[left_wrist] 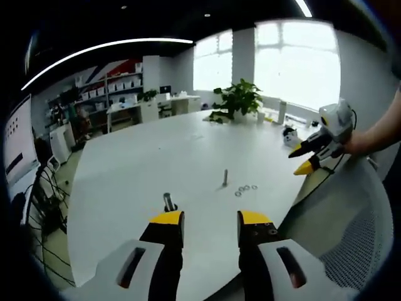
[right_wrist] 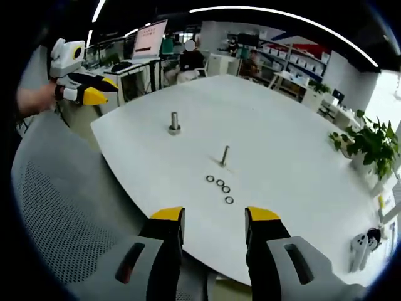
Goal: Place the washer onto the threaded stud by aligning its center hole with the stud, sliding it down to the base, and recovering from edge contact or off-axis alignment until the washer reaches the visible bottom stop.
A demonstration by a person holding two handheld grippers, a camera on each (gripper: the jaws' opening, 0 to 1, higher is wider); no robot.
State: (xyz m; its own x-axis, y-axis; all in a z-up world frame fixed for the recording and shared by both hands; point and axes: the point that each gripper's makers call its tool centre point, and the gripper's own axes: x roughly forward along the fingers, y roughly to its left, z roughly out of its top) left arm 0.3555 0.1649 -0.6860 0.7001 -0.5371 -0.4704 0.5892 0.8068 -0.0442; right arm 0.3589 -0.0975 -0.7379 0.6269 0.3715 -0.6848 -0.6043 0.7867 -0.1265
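On the white table (right_wrist: 263, 125) a thin threaded stud (right_wrist: 223, 156) stands upright, with several small washers (right_wrist: 220, 183) lying in a row just in front of it. A thicker stud on a wide base (right_wrist: 174, 123) stands further left. In the left gripper view the thin stud (left_wrist: 225, 178) has the washers (left_wrist: 245, 189) to its right, and the thicker stud (left_wrist: 168, 202) stands just beyond my left gripper (left_wrist: 210, 221), which is open and holds nothing. My right gripper (right_wrist: 213, 217) is open above the table's near edge. It also enters the left gripper view as the right gripper (left_wrist: 305, 160), held by a hand.
A grey mesh chair back (right_wrist: 69, 207) sits between me and the table edge. A potted plant (left_wrist: 237, 99) and small items stand at the far side of the table. Desks, shelves and a seated person (right_wrist: 190, 59) lie beyond.
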